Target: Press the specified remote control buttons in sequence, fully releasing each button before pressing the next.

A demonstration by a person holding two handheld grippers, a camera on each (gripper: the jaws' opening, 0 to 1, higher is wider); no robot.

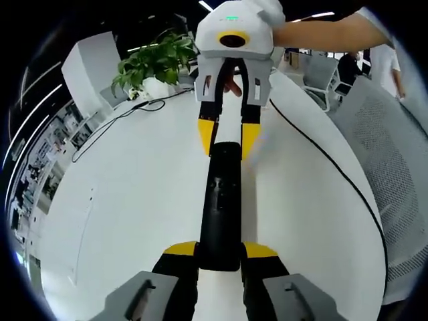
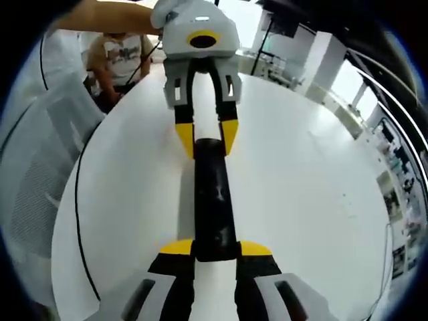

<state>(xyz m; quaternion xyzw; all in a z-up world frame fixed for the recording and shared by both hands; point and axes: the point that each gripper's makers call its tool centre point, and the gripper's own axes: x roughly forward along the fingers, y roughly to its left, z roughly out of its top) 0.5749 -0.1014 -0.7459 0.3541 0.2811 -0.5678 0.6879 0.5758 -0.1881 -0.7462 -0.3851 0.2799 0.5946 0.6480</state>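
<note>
Slim glossy black remote (image 1: 221,207) between yellow-tipped tongs (image 1: 220,252)

The right tongs (image 2: 215,249) are squeezing the near end of a long black remote (image 2: 212,200). The left tongs (image 2: 205,139) are squeezing its far end. A white bench (image 2: 301,200) is lying underneath.

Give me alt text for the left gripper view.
A black remote control lies on a white table, its near end between the left gripper jaws and its far end between the right gripper jaws. A potted plant stands behind.
</note>
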